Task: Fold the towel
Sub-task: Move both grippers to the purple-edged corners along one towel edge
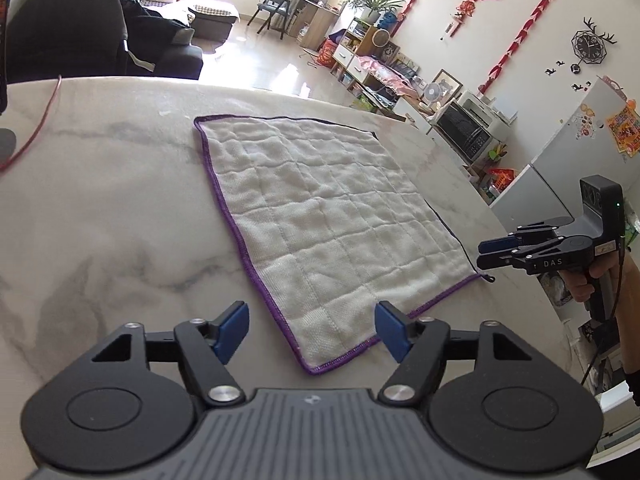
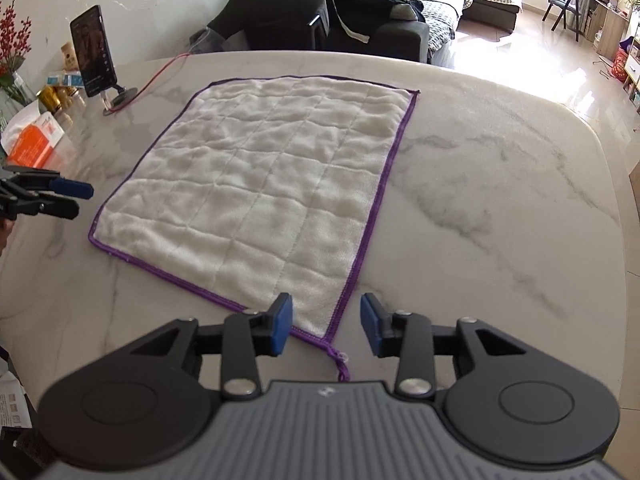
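Note:
A white quilted towel (image 1: 320, 216) with purple stitched edges lies flat and unfolded on the marble table (image 1: 100, 200); it also shows in the right wrist view (image 2: 264, 188). My left gripper (image 1: 312, 330) is open and empty, just above the towel's near corner. My right gripper (image 2: 326, 326) is open and empty, over the other near corner, where a small purple loop (image 2: 340, 364) sticks out. The right gripper also shows in the left wrist view (image 1: 486, 254) beside that corner. The left gripper shows in the right wrist view (image 2: 82, 198) by the towel's left corner.
A phone on a stand (image 2: 94, 52) with a red cable (image 2: 160, 72) stands at the far left of the table. Boxes and cans (image 2: 36, 140) sit beside it. A dark sofa (image 2: 320, 12) lies beyond the table's far edge.

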`<state>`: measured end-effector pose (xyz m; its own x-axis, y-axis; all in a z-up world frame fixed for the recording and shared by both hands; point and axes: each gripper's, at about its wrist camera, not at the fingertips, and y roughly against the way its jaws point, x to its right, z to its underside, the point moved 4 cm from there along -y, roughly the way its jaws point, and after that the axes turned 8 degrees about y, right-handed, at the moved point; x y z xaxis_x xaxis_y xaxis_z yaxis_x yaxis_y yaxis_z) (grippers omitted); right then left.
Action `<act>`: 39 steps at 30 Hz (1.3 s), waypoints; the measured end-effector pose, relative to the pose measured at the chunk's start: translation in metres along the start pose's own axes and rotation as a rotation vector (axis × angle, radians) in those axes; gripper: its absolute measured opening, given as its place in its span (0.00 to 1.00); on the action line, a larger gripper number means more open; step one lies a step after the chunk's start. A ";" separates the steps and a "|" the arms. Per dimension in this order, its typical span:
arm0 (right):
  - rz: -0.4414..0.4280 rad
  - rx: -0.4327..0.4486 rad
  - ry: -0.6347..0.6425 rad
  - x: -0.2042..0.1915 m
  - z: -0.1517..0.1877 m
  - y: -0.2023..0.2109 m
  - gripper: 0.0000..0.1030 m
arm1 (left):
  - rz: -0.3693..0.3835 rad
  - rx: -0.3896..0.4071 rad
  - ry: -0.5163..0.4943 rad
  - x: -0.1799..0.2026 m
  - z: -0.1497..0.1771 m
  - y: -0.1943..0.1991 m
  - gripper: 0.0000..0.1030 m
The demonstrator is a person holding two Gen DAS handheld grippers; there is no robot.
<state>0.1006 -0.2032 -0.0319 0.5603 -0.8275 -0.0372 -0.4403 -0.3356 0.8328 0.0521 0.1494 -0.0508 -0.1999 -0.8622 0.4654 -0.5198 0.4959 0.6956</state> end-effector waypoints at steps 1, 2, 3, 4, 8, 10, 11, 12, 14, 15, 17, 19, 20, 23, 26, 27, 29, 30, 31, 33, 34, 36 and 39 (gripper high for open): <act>0.007 0.005 -0.004 0.001 -0.003 0.000 0.61 | -0.020 -0.002 0.012 -0.001 -0.005 -0.002 0.74; 0.011 0.008 -0.006 0.002 -0.006 -0.001 0.62 | -0.038 -0.006 0.021 -0.003 -0.009 -0.004 0.74; 0.014 0.009 -0.007 0.003 -0.010 -0.003 0.63 | -0.056 -0.010 0.027 -0.005 -0.013 -0.006 0.74; 0.016 0.008 -0.009 0.004 -0.013 -0.004 0.65 | -0.081 -0.013 0.036 -0.006 -0.019 -0.009 0.74; 0.018 0.002 -0.020 0.009 -0.024 -0.011 0.69 | -0.142 -0.009 0.062 -0.011 -0.036 -0.020 0.74; 0.017 -0.005 -0.029 0.012 -0.030 -0.016 0.69 | -0.159 -0.005 0.076 -0.014 -0.045 -0.025 0.74; 0.017 -0.008 -0.035 0.014 -0.032 -0.018 0.69 | -0.164 -0.003 0.083 -0.014 -0.049 -0.028 0.74; 0.016 -0.011 -0.041 0.017 -0.035 -0.020 0.69 | -0.175 -0.001 0.086 -0.015 -0.055 -0.031 0.74; 0.015 -0.016 -0.056 0.021 -0.041 -0.025 0.69 | -0.195 0.001 0.085 -0.016 -0.064 -0.037 0.74; 0.016 -0.019 -0.060 0.023 -0.043 -0.027 0.69 | -0.201 0.001 0.086 -0.017 -0.068 -0.039 0.74; 0.019 -0.024 -0.066 0.028 -0.047 -0.032 0.69 | -0.218 -0.001 0.085 -0.018 -0.076 -0.044 0.74; 0.024 -0.031 -0.076 0.033 -0.054 -0.037 0.69 | -0.232 -0.002 0.079 -0.019 -0.081 -0.047 0.74; 0.027 -0.033 -0.078 0.036 -0.056 -0.039 0.69 | -0.241 -0.002 0.074 -0.020 -0.085 -0.049 0.74; 0.037 -0.040 -0.082 0.042 -0.063 -0.044 0.69 | -0.262 -0.006 0.069 -0.022 -0.093 -0.056 0.74; 0.047 -0.048 -0.083 0.049 -0.071 -0.051 0.69 | -0.281 -0.009 0.062 -0.024 -0.100 -0.061 0.74; 0.052 -0.051 -0.083 0.052 -0.075 -0.054 0.69 | -0.288 -0.009 0.058 -0.024 -0.102 -0.063 0.74; 0.061 -0.058 -0.087 0.057 -0.081 -0.059 0.69 | -0.311 -0.009 0.044 -0.023 -0.109 -0.069 0.74; 0.063 -0.061 -0.089 0.060 -0.084 -0.061 0.69 | -0.317 -0.010 0.040 -0.023 -0.112 -0.071 0.74; 0.065 -0.064 -0.092 0.062 -0.087 -0.064 0.69 | -0.320 -0.012 0.038 -0.023 -0.114 -0.073 0.74; 0.069 -0.070 -0.093 0.067 -0.092 -0.068 0.69 | -0.328 -0.015 0.032 -0.023 -0.118 -0.078 0.74; 0.072 -0.074 -0.091 0.069 -0.096 -0.071 0.69 | -0.332 -0.019 0.030 -0.023 -0.119 -0.079 0.74; 0.078 -0.082 -0.087 0.072 -0.101 -0.075 0.69 | -0.341 -0.027 0.025 -0.022 -0.121 -0.082 0.74; 0.085 -0.097 -0.079 0.076 -0.111 -0.081 0.69 | -0.363 -0.043 0.019 -0.024 -0.127 -0.086 0.73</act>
<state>0.2566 -0.1891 -0.0413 0.4651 -0.8853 -0.0040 -0.4120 -0.2204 0.8841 0.2074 0.1402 -0.0520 0.0067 -0.9810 0.1941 -0.5186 0.1625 0.8395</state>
